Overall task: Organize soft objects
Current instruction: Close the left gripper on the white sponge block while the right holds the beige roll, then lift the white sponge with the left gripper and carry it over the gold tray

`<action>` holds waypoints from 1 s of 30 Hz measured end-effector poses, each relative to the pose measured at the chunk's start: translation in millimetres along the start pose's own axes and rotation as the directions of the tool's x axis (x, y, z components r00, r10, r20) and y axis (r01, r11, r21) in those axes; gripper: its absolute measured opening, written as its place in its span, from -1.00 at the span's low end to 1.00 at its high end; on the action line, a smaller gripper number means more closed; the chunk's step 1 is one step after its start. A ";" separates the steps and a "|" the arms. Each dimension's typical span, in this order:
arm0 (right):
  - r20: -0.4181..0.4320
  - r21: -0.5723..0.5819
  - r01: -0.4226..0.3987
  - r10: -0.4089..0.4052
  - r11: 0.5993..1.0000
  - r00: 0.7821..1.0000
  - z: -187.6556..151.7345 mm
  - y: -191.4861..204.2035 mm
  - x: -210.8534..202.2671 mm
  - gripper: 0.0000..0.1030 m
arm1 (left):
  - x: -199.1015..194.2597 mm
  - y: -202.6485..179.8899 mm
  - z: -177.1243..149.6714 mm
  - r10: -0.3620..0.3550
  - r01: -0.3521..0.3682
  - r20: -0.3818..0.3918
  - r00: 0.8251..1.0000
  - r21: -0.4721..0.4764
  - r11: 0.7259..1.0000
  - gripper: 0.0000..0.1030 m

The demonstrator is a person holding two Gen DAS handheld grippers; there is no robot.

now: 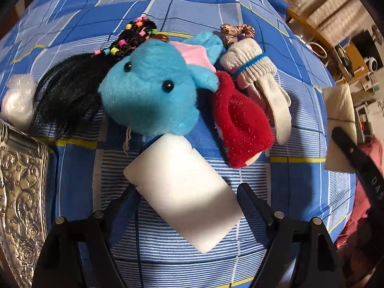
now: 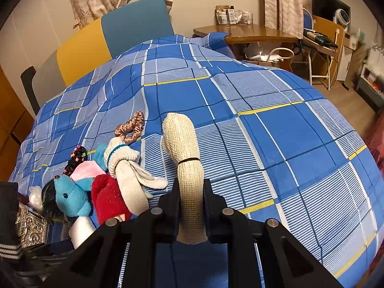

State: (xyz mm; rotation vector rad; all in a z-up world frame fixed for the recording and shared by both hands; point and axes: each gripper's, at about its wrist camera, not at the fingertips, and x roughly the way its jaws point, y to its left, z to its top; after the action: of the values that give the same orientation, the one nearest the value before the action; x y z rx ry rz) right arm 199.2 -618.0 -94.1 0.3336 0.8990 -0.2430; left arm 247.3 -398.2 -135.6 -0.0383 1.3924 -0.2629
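Box: your embossed silver box [image 1: 20,192] sits at the far left on the blue checked bedcover [image 1: 300,184], with a crinkled white plastic bundle [image 1: 18,100] just behind it.
Hairpiece: the black hairpiece [image 1: 69,96] with coloured beads touches the blue plush toy [image 1: 148,93]; leave both alone.
Foam block: the white foam block [image 1: 182,192] lies flat on the cover, its far end touching the plush toy.
Left gripper: your left gripper [image 1: 187,192] stands wide open over the block, one finger at each side and neither pressing it. I judge it just set down, so lift straight up and keep the fingers spread so you don't drag it out of line.
Red item: the red fleecy item [image 1: 242,124] lies just right of the plush toy, touching the knotted cream socks [image 1: 252,72].
Scrunchie: the satin scrunchie [image 2: 130,127] rests behind the socks.
Right gripper: your right gripper [image 2: 192,187] is clenched on the cream mesh roll [image 2: 184,148], which is tied with a thin black band and stands up clear of the cover.
Next placement: the row seems to grow rightward, so lower the roll just beside the socks, let it rest, then release.
Risk: the roll is floppy and may topple onto the socks if you let go early.
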 end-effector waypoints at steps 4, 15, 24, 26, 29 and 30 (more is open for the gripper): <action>0.001 -0.001 0.004 -0.004 1.000 1.000 0.0 -0.1 0.3 -0.69 | -6.4 8.5 -12.7 -0.053 0.053 0.036 0.998 0.006 0.999 0.37; -0.001 -0.003 0.017 -0.017 1.000 1.000 -0.4 -1.2 1.5 -0.69 | -29.3 63.5 -37.6 -0.296 0.307 0.108 0.949 -0.100 0.947 -0.61; 0.003 0.003 0.027 -0.027 1.000 1.000 0.0 -4.4 0.9 -0.69 | -74.1 59.6 -47.8 -0.392 0.412 0.231 0.891 -0.043 0.910 -0.67; 0.006 0.004 0.027 -0.027 1.000 1.000 0.2 -4.6 0.3 -0.69 | -81.4 59.8 -49.1 -0.405 0.424 0.236 0.883 -0.035 0.905 -0.68; 0.014 0.001 0.029 -0.029 1.000 0.999 0.6 -4.8 -0.7 -0.69 | -96.1 60.1 -50.0 -0.433 0.450 0.249 0.866 -0.012 0.893 -0.68; 0.015 0.000 0.032 -0.032 0.999 0.999 0.5 -4.9 -0.5 -0.69 | -99.5 58.6 -47.8 -0.440 0.454 0.255 0.861 0.001 0.891 -0.68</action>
State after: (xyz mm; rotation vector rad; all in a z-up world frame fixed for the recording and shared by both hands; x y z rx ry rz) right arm 197.5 -622.7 -94.3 0.3168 0.8903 -0.2743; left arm 194.9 -314.8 -58.8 -0.4374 1.1240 -0.5854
